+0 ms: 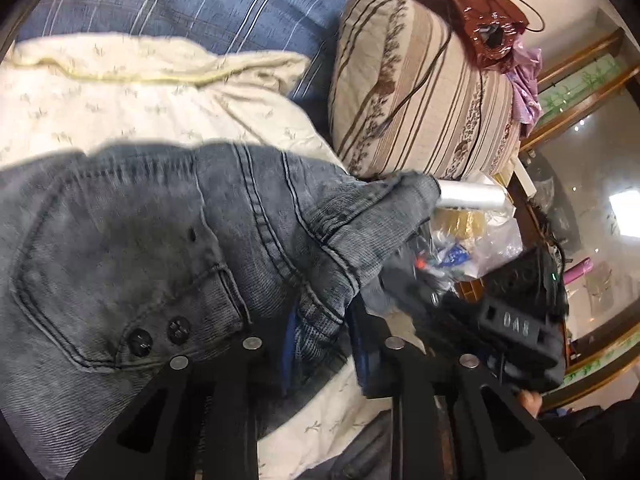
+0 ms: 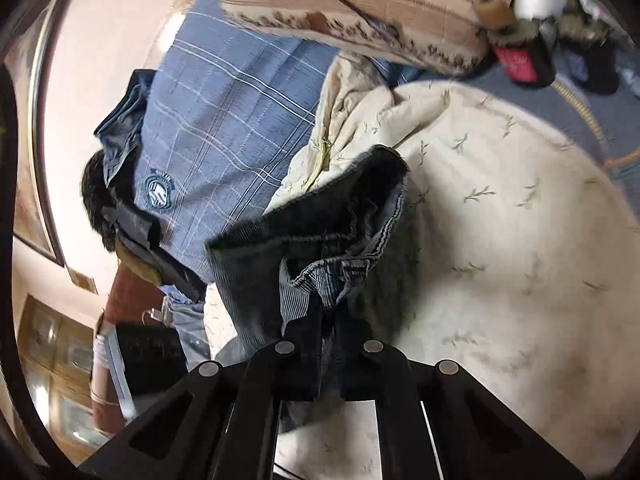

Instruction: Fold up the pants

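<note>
Right fingers (image 2: 308,320) clamped on our grey pants (image 2: 320,232) hem, left gripper (image 1: 320,320) apparently pinching waistband denim, narrow gap, cream quilt (image 2: 500,200) beneath.

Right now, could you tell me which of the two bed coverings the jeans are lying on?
The jeans lie on the cream quilt with small leaf sprigs, not the blue plaid sheet beyond it.
</note>
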Demonstrator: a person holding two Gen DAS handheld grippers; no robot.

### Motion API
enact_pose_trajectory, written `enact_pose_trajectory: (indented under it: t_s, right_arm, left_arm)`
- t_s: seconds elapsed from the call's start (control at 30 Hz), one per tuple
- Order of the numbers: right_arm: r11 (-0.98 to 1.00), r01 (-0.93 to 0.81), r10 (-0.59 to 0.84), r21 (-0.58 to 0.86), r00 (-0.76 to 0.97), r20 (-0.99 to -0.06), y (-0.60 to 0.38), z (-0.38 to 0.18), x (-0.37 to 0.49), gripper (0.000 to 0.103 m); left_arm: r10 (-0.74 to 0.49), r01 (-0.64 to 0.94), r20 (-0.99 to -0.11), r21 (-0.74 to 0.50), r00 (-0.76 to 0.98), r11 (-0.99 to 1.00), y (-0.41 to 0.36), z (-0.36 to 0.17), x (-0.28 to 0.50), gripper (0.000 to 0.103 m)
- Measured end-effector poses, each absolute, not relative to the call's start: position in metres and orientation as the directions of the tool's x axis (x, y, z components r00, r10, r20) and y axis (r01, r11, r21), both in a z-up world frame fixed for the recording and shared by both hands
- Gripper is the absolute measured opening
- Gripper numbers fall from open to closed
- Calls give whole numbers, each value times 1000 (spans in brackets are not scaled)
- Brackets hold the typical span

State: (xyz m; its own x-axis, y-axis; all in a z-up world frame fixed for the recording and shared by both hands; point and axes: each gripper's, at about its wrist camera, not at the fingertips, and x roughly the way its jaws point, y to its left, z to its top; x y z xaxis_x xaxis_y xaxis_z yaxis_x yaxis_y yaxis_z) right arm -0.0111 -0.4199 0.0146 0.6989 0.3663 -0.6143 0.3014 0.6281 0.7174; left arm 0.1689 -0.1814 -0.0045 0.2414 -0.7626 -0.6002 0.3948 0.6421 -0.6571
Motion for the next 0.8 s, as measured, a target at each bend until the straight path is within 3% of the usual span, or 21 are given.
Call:
enact_pose_trajectory:
  t_s: [0.13,0.23,0.33,0.37,0.6,0.8]
  right_arm:
    - [686,496,220,533,557,-801,-424,-14,-20,12]
    - [590,527,289,612,570,-769,-438,-28,-25,14]
    - [589,515,195,623,657,-728,-449,-8,-36,46]
    - [591,515,162,621,678,-717,-452,-2,-41,51]
    - [544,523,200,656,678,-707,-458,-11,-41,52]
    - [543,537,241,646,637,-732,-450,-21,-27,55]
  left_arm:
    - [-717,480,-654,-562,241,673,-195,1,157,27]
    - [-682,549,-699,-492,212,675,-218,-4,146,28]
    - [-638,613,-736,-403,225,680,-238,-2,133,33]
    - [-617,623,-749,-369,240,690,-243,-2,131,34]
    - [-514,669,-816,-230,263,707,-265,-17,117,35]
    - [-513,717,-803,-163,303,678,-278,-16,94,56]
